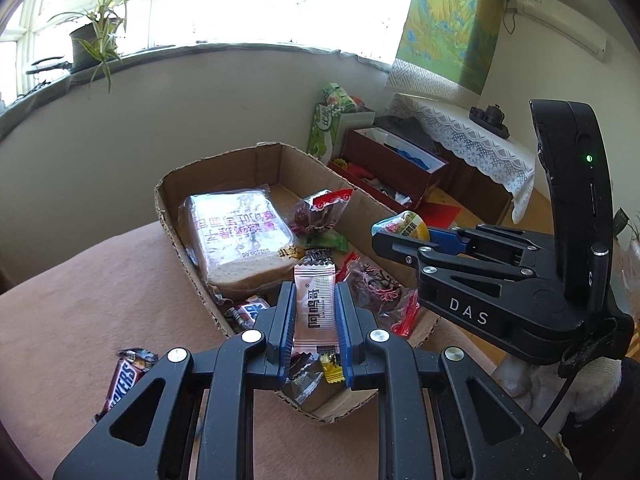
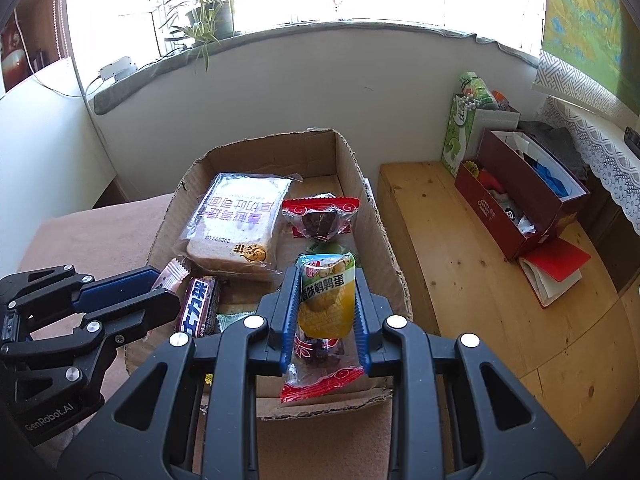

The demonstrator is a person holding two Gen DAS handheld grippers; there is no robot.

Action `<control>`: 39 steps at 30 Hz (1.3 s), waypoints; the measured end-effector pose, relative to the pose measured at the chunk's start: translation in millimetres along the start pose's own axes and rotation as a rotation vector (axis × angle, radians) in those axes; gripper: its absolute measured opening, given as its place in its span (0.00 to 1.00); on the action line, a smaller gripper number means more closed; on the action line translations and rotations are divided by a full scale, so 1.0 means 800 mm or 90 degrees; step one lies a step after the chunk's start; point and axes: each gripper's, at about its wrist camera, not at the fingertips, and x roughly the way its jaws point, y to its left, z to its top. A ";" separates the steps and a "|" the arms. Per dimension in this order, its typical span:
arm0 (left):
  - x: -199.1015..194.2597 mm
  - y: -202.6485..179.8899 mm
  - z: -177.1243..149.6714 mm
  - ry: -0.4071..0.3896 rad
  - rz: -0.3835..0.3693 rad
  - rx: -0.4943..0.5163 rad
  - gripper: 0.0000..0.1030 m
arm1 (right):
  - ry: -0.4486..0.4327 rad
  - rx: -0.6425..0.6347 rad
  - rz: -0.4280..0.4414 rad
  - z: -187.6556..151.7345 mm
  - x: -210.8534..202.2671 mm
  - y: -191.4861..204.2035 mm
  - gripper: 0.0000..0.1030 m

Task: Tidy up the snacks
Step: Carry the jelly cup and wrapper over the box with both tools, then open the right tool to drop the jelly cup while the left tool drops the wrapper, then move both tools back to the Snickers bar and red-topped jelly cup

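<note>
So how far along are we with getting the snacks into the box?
Well along. Done: the cardboard box already holds the bread loaf, a red-edged packet and several small sweets. In hand: the left tongs grip a white-pink sachet, and the right tongs grip a yellow-green packet, both above the box. Left: a Snickers bar lies outside on the tablecloth.

bread (image 2: 236, 224) in box (image 2: 276, 152) (left side) | Snickers (image 1: 122, 380) outside, on tbl (image 1: 100, 280)
</note>
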 end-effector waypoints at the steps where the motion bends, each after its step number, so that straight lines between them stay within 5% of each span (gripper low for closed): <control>1: 0.001 0.000 0.000 0.001 0.000 0.001 0.17 | 0.001 0.001 0.000 0.000 0.001 0.000 0.25; 16: 0.006 -0.001 0.001 0.005 0.007 -0.003 0.18 | 0.006 -0.001 -0.009 0.000 0.005 -0.001 0.26; 19: 0.006 -0.001 0.000 0.003 0.007 0.000 0.29 | 0.001 -0.002 -0.015 -0.001 0.002 0.000 0.39; 21: 0.005 -0.001 -0.001 0.002 0.008 0.000 0.35 | -0.010 -0.004 -0.026 -0.001 -0.002 0.000 0.62; 23: 0.003 -0.001 -0.002 0.002 0.009 0.001 0.37 | -0.020 -0.007 -0.035 0.001 -0.006 0.001 0.69; 29: -0.003 0.001 -0.003 -0.001 0.012 -0.001 0.46 | -0.030 -0.015 -0.051 0.004 -0.013 0.004 0.79; 39: -0.024 0.006 -0.005 -0.016 0.017 -0.010 0.49 | -0.026 -0.019 -0.044 0.003 -0.027 0.013 0.80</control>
